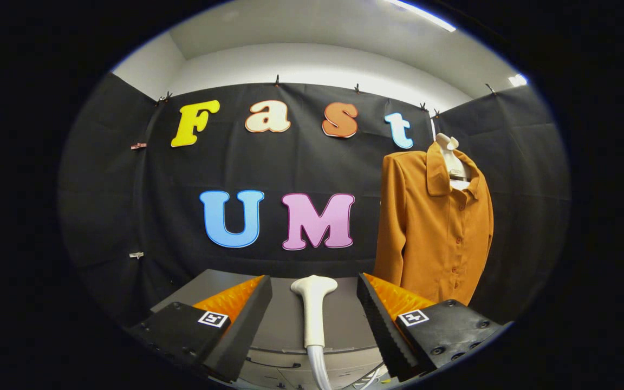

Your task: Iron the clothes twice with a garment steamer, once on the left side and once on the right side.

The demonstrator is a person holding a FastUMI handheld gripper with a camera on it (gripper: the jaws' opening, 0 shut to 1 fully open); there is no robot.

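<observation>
An orange-brown button shirt (434, 227) hangs upright on a white hanger (451, 157) beyond my right finger, in front of the black cloth wall. A white garment steamer (313, 309) stands between my two fingers, its flat head up and its pale hose (320, 368) running down from its base. My gripper (314, 298) is open; the fingers flank the steamer's handle with a gap on each side and do not touch it.
A grey table top (282, 319) lies under the steamer and the fingers, with a grey base unit (290, 371) at its near edge. Black cloth walls close the booth behind and to the right of the shirt.
</observation>
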